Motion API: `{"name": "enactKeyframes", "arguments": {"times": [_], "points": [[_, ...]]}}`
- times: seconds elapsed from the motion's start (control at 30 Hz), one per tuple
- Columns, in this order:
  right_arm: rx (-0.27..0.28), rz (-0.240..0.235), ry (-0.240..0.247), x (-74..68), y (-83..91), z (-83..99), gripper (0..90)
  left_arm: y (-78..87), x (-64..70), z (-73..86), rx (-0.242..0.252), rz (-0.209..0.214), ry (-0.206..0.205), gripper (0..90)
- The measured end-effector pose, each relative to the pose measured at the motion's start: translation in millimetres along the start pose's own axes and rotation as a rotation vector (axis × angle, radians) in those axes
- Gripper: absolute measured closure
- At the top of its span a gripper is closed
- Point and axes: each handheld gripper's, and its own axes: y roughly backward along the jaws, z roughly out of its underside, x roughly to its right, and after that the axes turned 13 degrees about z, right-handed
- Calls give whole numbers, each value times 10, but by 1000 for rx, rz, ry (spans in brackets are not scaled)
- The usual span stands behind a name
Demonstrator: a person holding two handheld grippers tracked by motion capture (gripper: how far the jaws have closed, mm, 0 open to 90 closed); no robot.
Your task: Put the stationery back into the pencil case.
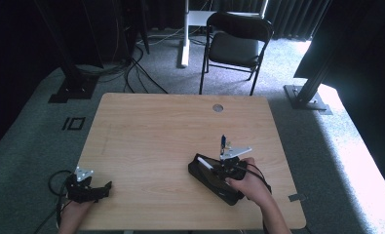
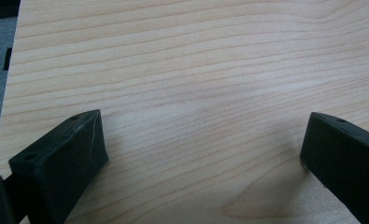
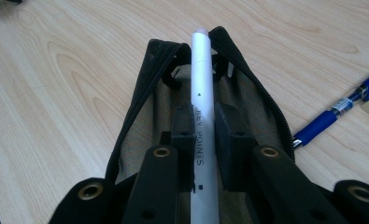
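From the high view, the wooden table (image 1: 170,146) carries an open black pencil case (image 1: 210,178) near its front right part, and the right gripper (image 1: 219,169) sits over the case with a white pen (image 1: 204,164) slanting out toward the upper left; a blue pen (image 1: 223,141) lies just beyond the case, and the left gripper (image 1: 102,189) rests at the front left corner, well apart from all of this. In the left gripper view, the two black jaws stand wide apart over bare table wood (image 2: 196,70), with nothing between them. In the right gripper view, the right gripper (image 3: 204,135) is clenched on the white pen (image 3: 202,84), whose long axis runs straight ahead along the jaws, its rounded tip pointing away from the camera and reaching to the far end of the pencil case's (image 3: 140,93) zipped mouth, above the tan lining; the blue pen (image 3: 336,112) lies on the table to the right, beside the case and apart from it, next to a pale object cut off by the edge. The likely trouble, as I judge it, is the far tip catching on the case's end or zipper edge if the pen is lowered flat, since it spans nearly the whole opening; that could drag the soft case or let the smooth barrel twist in the grip.
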Motion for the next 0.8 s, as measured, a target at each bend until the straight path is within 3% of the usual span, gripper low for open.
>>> {"name": "enactKeyframes", "arguments": {"times": [0.67, 0.8], "points": [[-112, 42, 37, -92, -200, 13, 785, 0, 0, 0, 0, 0, 0, 5], [-140, 45, 64, -129, -256, -1, 785, 0, 0, 0, 0, 0, 0, 5]]}}
